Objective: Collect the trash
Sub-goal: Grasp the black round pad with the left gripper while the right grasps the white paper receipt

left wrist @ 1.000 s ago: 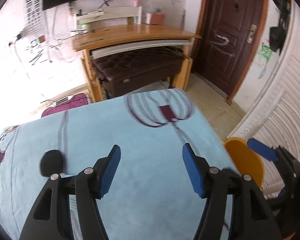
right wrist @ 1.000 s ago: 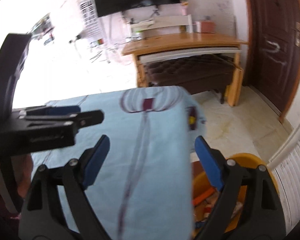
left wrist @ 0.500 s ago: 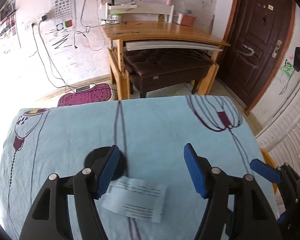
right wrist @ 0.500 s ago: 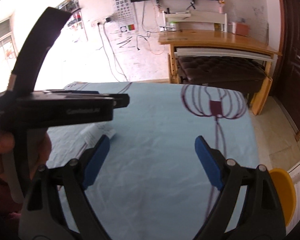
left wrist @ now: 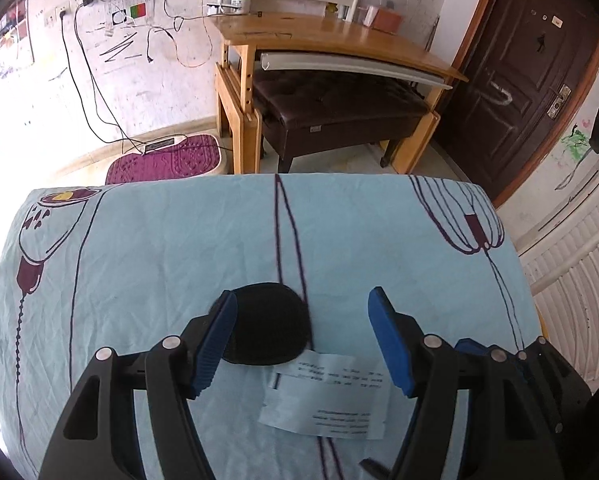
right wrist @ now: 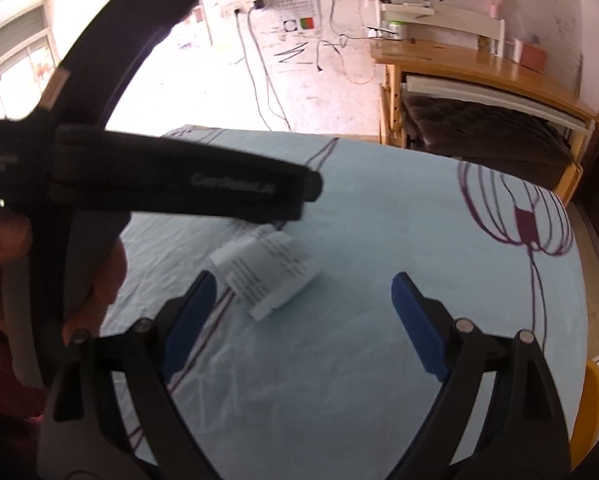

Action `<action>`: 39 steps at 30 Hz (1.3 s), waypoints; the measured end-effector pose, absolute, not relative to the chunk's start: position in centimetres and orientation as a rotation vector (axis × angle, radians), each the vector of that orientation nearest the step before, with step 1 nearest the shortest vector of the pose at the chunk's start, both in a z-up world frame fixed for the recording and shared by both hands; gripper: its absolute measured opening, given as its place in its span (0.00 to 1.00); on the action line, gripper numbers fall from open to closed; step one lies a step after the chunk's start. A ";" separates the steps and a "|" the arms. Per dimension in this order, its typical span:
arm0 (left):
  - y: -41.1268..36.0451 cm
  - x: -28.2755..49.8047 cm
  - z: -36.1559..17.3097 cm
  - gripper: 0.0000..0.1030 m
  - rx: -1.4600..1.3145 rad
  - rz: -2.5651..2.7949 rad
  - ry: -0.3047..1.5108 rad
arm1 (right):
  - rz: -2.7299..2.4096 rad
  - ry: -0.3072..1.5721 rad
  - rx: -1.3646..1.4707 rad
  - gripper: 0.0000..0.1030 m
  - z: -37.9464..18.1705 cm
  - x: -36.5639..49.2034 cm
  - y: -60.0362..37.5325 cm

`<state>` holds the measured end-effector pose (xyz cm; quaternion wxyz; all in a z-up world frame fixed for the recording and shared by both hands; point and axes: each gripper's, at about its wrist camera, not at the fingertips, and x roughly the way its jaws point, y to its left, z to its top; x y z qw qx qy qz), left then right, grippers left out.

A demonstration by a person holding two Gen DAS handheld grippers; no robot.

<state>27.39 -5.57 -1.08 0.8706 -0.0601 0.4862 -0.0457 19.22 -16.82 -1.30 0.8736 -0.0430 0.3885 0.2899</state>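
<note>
- Paper slip: trash, printed, flat on the blue cloth, touching the near edge of the black disc.
- Left gripper: over the slip, jaws apart, empty.
- Right gripper: right of the slip, wide, empty.
- Step: reaching for the slip; next, probably lower and pinch its edge.
</note>
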 end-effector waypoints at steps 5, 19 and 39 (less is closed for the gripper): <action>-4.8 27.8 -2.2 0.62 -0.145 -0.094 1.048 | 0.646 0.842 -0.140 0.83 -1.8 19.5 -14.4; -3.7 27.7 -3.3 0.46 -0.116 -0.073 1.056 | 0.678 0.910 -0.198 0.83 -2.8 20.7 -12.9; -2.9 25.9 -3.2 0.35 -0.116 -0.144 1.068 | 0.557 0.875 -0.241 0.50 -1.9 21.0 -16.5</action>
